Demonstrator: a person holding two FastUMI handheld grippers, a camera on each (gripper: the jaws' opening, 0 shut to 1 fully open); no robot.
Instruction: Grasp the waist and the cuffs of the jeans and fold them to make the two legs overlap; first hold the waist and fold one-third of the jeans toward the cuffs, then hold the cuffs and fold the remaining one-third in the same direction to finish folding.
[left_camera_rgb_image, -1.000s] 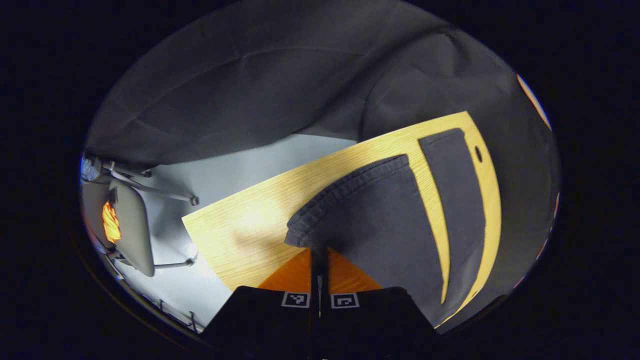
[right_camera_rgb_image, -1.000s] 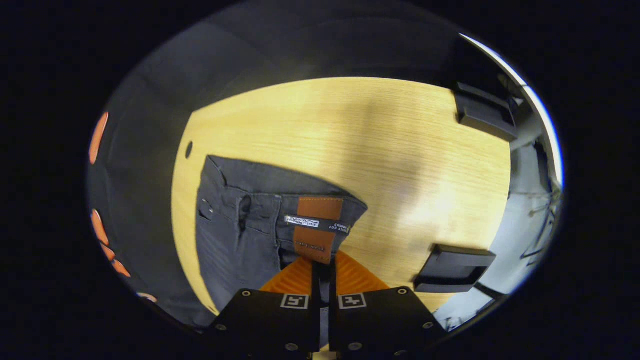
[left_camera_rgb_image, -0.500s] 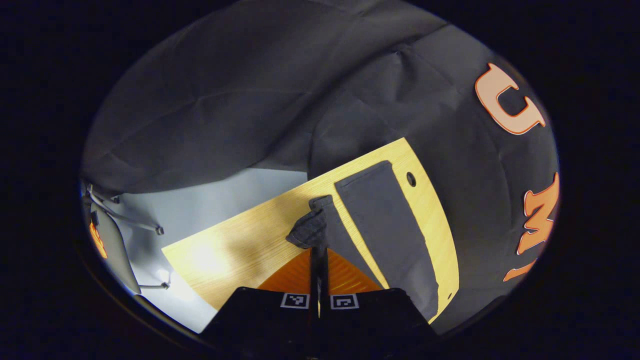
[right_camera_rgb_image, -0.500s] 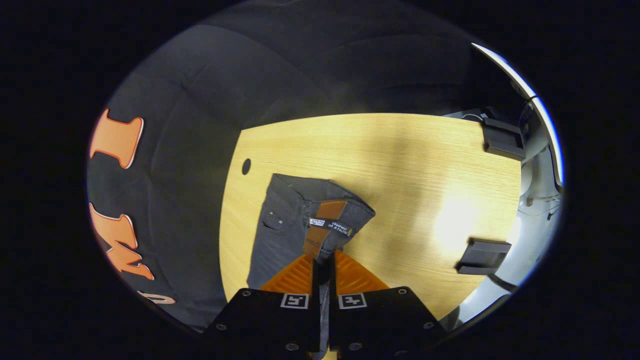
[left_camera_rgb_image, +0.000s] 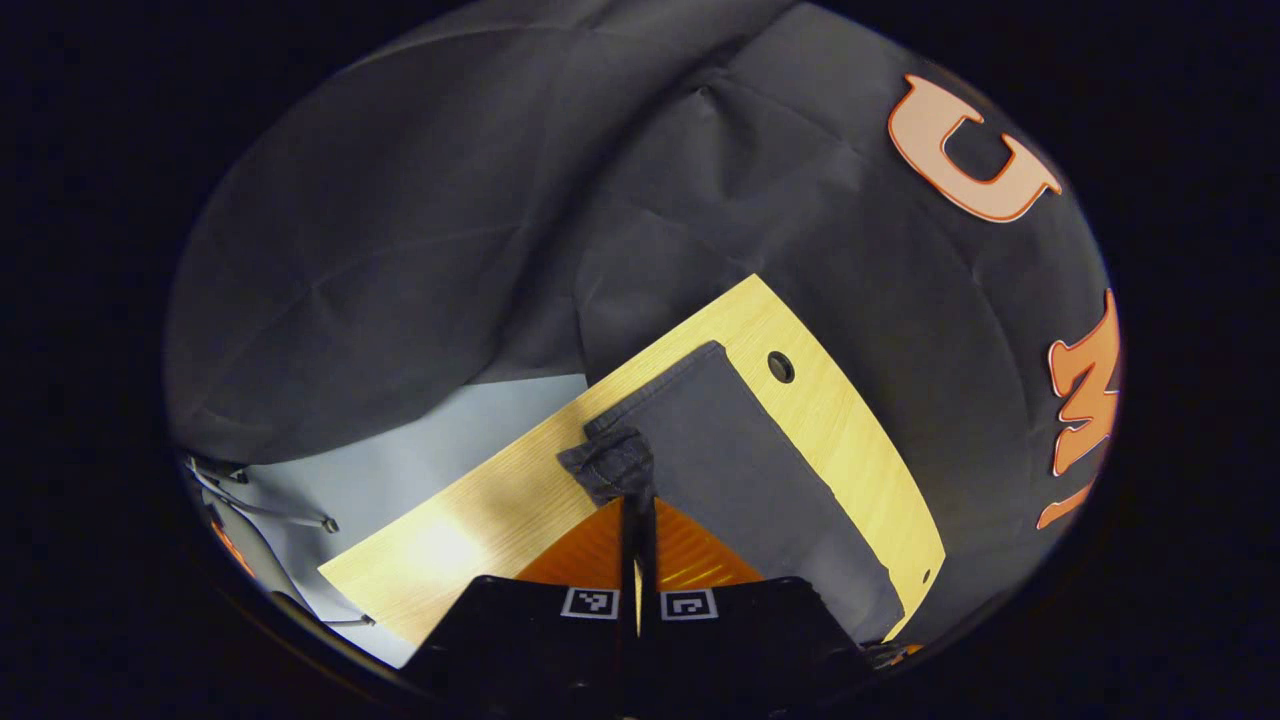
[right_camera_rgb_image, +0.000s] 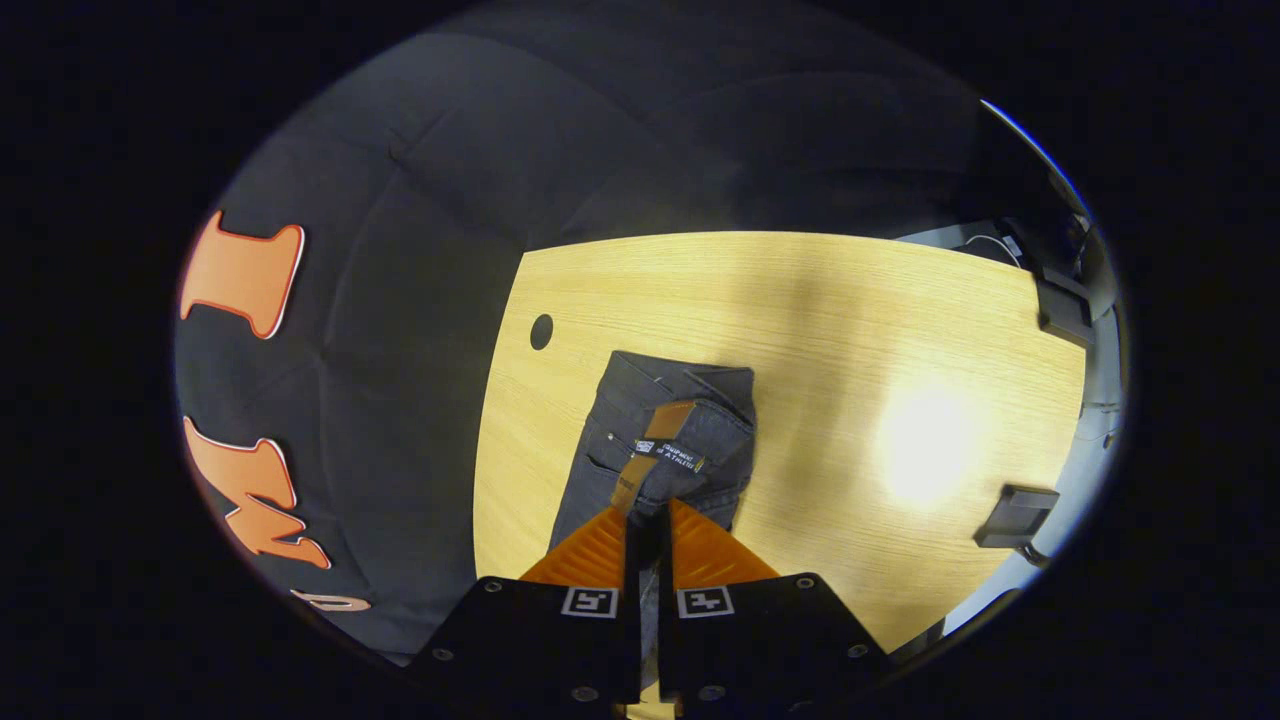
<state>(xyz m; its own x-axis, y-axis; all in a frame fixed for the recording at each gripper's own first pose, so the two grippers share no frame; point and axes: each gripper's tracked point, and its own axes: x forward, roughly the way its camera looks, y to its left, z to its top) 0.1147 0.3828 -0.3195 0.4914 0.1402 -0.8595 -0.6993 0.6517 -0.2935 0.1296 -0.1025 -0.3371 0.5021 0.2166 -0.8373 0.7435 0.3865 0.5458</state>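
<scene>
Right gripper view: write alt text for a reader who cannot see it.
The right gripper is shut on the waistband of dark grey jeans, lifted above a light wooden table. A brown leather patch shows on the waistband.

Dim overall, booth cloth nearly swallowing detail. Strong overhead light, judging by bright glare patch on wooden table (right_camera_rgb_image: 925, 450) in right gripper view; similar hot spot near table corner (left_camera_rgb_image: 440, 545) in left gripper view. Soft shadow band across tabletop above dark jeans (right_camera_rgb_image: 665, 440). Heavy fisheye bending: straight table edges curved, rim areas stretched and darkened. Centre reasonably sharp, wood grain legible. Small dark objects at far right rim (right_camera_rgb_image: 1015, 515) smeared, perhaps slightly motion-blurred.
</scene>
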